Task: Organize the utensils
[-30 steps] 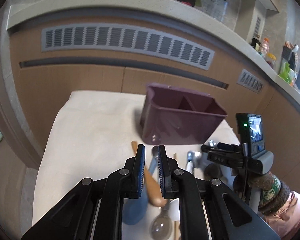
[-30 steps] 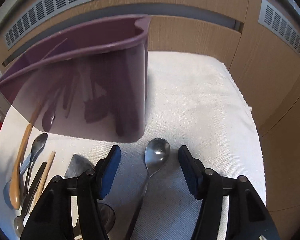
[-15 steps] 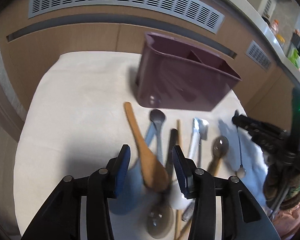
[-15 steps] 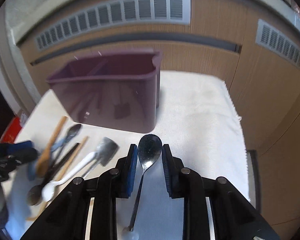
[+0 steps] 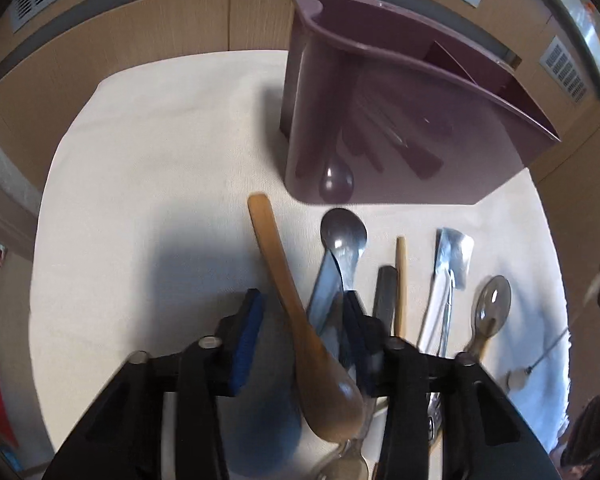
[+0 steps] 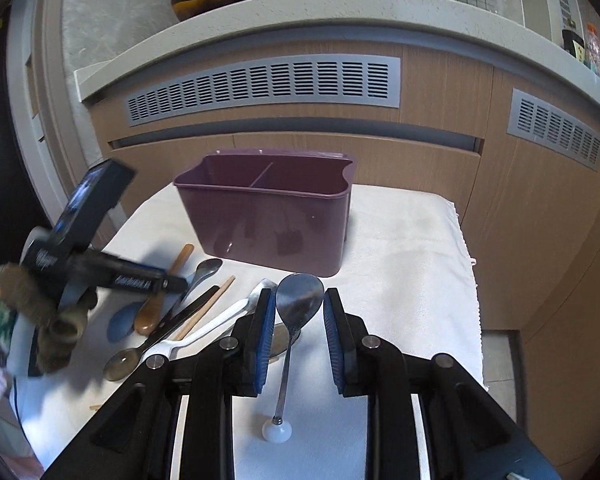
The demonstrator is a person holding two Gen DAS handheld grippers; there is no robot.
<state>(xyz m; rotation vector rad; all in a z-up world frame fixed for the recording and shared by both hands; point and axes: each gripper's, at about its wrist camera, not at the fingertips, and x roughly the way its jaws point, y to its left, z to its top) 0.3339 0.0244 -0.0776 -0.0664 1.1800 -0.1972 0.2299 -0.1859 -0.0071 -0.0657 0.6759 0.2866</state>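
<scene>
Purple two-compartment caddy (image 6: pixel 268 220) stood upright on white cloth. Wooden spoon (image 5: pixel 296 320), steel spoons and other utensils lay in row before it. One steel spoon (image 6: pixel 296 312) lifted, bowl up.

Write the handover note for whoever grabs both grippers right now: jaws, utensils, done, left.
Right gripper: jaws shut on the bowl of the steel spoon with a white knob end, lifted off the white cloth, facing the purple plastic two-compartment caddy.
Left gripper: jaws have just been closing around the wooden spoon lying in the pile; contact is not clear, so not gripped yet.
Remaining on the cloth: dark metal spoon, wooden chopstick, smoky translucent spoon, others.
Done: nothing visibly in the caddy.
Left: drop the steel spoon in, then clear the pile.
</scene>
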